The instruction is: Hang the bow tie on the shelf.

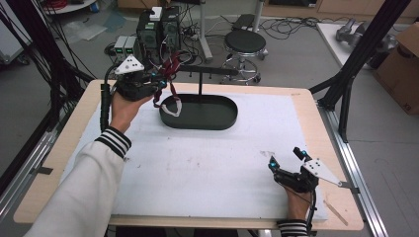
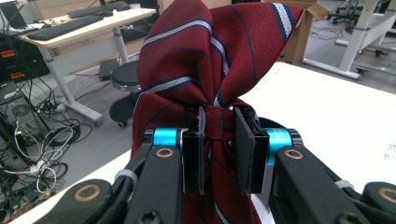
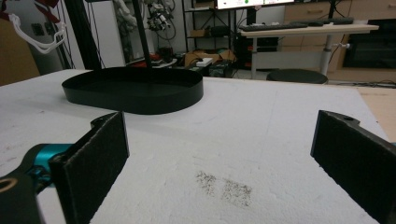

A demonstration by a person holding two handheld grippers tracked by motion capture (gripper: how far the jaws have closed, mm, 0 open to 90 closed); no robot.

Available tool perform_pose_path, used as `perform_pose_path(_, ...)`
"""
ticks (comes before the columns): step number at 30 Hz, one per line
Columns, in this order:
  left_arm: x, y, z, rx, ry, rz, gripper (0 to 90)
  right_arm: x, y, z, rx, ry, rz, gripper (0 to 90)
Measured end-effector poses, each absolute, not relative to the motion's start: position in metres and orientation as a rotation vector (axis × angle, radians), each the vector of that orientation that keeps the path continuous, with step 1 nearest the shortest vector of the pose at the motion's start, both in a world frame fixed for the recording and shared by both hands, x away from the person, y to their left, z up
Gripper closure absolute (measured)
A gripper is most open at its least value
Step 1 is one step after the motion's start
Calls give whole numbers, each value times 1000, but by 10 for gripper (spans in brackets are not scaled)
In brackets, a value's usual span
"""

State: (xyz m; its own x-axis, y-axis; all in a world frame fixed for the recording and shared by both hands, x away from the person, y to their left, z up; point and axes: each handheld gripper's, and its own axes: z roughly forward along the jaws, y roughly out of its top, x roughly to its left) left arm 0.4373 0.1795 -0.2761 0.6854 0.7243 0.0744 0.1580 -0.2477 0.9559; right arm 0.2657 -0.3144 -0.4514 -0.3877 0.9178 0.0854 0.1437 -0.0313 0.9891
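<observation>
A dark red tie [image 2: 205, 60] with white and navy stripes is bunched between the pads of my left gripper [image 2: 219, 116], which is shut on it. In the high view this gripper [image 1: 159, 81] is held above the table's far left, and the tie [image 1: 168, 69] dangles from it with a white hanger-like loop [image 1: 172, 109] at its lower end, over the left end of a black oval tray [image 1: 207, 121]. From the tray rises a thin post [image 1: 200, 84] carrying a horizontal bar [image 1: 212, 72]. My right gripper [image 1: 286, 157] rests open near the front right, with nothing between its jaws [image 3: 219, 144].
A white foam mat [image 1: 207, 168] covers most of the wooden table. The black tray [image 3: 135, 100] lies ahead in the right gripper view. Beyond the far edge stand a stool [image 1: 245, 42] and computer towers [image 1: 158, 29]. A black frame strut [image 1: 356, 64] slants at the right.
</observation>
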Motion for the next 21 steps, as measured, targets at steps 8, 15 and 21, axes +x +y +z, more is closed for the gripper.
perform_pose_path(8, 453, 181, -268, 1742, 721, 661, 744, 266, -314, -451, 1137, 1583, 1485, 32)
perform_pose_path(15, 469, 177, -266, 1721, 737, 677, 744, 266, -315, -451, 1138, 1582, 1485, 32)
perform_pose_path(21, 482, 174, -266, 1716, 756, 696, 744, 267, -315, -451, 1142, 1586, 1487, 32)
